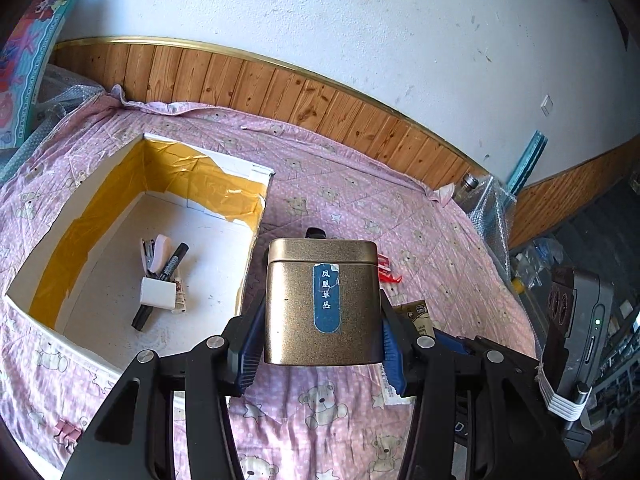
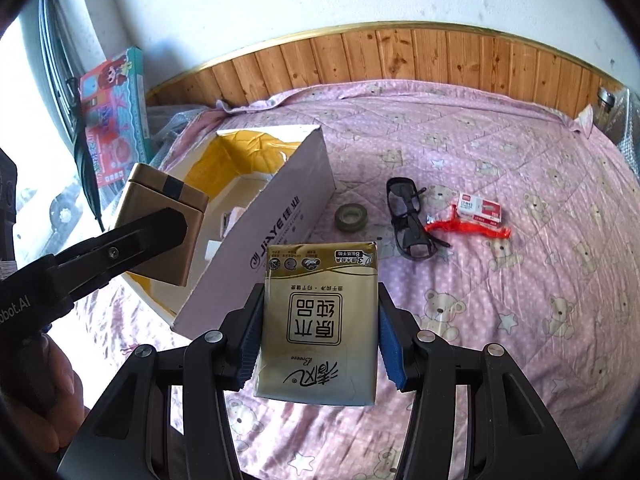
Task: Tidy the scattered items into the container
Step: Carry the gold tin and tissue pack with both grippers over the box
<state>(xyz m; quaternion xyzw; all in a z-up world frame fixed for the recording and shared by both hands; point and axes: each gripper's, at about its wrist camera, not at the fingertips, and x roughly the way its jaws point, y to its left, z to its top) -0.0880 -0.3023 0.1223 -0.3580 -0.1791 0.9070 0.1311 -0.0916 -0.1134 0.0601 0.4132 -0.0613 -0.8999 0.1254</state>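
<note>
My left gripper (image 1: pixel 322 344) is shut on a gold tea tin (image 1: pixel 322 300) with a blue label, held above the pink quilt just right of the white cardboard box (image 1: pixel 256 240). Inside the box lie a stapler (image 1: pixel 158 254), a black marker (image 1: pixel 168 270) and a small white block (image 1: pixel 158 294). From the right wrist view the same tin (image 2: pixel 160 224) hangs over the box's near edge (image 2: pixel 256 248). My right gripper (image 2: pixel 318 344) is shut on a gold tissue pack (image 2: pixel 318 320), lifted over the quilt in front of the box.
On the quilt right of the box lie a tape roll (image 2: pixel 352 218), black glasses (image 2: pixel 408 216), a staple box (image 2: pixel 478 208) and a red wrapper (image 2: pixel 468 230). Pink binder clips (image 1: pixel 66 434) sit near the box's front. A wood-panelled wall (image 2: pixel 440 56) runs behind the bed.
</note>
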